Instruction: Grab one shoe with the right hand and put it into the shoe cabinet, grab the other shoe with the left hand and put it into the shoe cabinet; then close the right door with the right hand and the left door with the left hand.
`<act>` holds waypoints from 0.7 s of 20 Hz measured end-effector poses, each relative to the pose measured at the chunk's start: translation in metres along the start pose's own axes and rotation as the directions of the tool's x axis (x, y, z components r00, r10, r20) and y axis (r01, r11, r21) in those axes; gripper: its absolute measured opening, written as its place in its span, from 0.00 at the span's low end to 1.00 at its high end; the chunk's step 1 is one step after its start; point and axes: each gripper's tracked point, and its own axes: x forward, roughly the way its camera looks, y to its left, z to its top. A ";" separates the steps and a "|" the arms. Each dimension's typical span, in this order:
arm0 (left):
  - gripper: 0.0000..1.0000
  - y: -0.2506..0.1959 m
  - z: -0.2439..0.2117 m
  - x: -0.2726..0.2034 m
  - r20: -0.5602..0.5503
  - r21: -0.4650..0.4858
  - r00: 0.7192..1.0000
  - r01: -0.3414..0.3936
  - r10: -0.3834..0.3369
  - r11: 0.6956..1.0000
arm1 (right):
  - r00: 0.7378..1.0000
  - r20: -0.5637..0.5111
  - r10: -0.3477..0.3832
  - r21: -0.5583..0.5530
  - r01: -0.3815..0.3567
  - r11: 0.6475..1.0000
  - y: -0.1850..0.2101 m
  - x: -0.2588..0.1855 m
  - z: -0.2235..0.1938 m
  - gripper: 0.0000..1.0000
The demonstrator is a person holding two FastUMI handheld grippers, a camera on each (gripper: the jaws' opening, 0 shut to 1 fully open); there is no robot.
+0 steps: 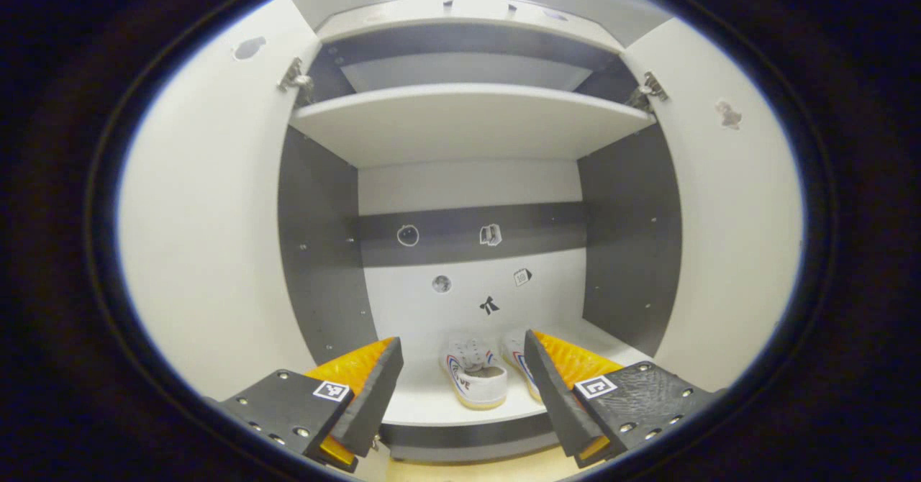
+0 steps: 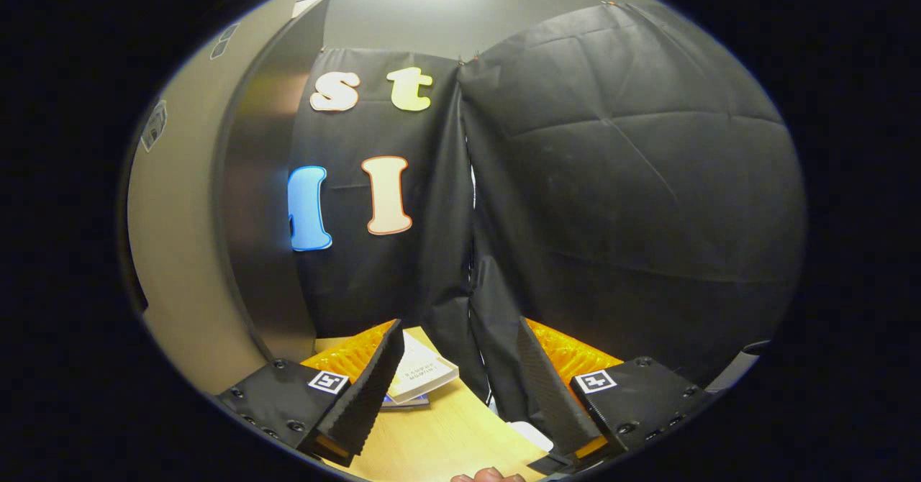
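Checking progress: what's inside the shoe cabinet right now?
Two white shoes sit side by side on the bottom shelf of the shoe cabinet; the right one is partly hidden behind a finger of the left gripper. Stickers dot the back panel. The upper shelf's top surface can't be seen.

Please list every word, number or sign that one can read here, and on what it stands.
White canvas shoe: insole print, partly hidden, too blurred to read.
White paperback book: cover lines too small to read.
Grey cabinet back panel: picture stickers, no words.

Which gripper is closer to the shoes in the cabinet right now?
Left. The left gripper faces the open cabinet, with the shoes just beyond its fingers. The right gripper points at the booth wall instead.
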 end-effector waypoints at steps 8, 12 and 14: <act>0.94 0.010 0.007 -0.069 0.031 0.019 0.999 -0.018 0.018 1.000 | 0.996 0.056 0.072 0.068 -0.075 0.995 0.023 -0.029 0.052 0.98; 1.00 -0.001 -0.017 -0.106 -0.027 -0.150 0.998 0.050 -0.055 0.987 | 0.993 0.043 0.112 0.080 -0.115 0.990 0.025 -0.046 0.067 0.98; 1.00 0.008 -0.029 -0.128 -0.053 -0.168 0.997 0.047 -0.057 0.985 | 0.992 0.061 0.108 0.076 -0.113 0.991 0.028 -0.059 0.081 0.92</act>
